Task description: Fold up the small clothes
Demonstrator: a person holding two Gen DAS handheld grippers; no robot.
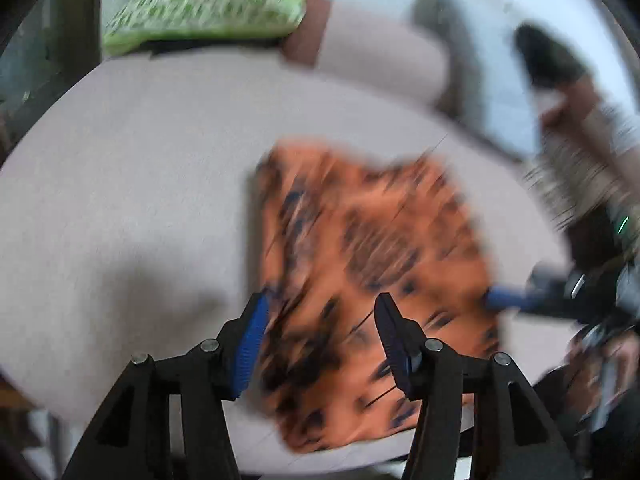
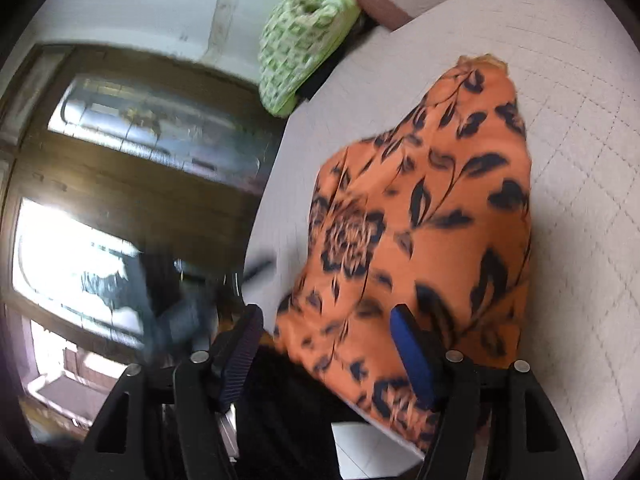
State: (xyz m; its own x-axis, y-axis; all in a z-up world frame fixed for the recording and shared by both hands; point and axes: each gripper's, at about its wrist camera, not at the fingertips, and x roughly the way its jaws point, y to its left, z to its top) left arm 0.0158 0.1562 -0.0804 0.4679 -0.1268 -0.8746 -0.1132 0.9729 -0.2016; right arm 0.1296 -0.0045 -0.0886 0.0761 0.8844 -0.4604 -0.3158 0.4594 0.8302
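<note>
With both grippers parted and gripping nothing, you find the orange floral garment (image 1: 372, 264) lying on the pale quilted surface (image 1: 120, 184), directly below your left gripper (image 1: 320, 320), its long axis running away from your right gripper (image 2: 328, 340).

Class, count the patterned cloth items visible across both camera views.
2: the orange floral garment lies on the pale padded surface; the green-patterned cloth sits at that surface's far edge. Others may be hidden.
</note>
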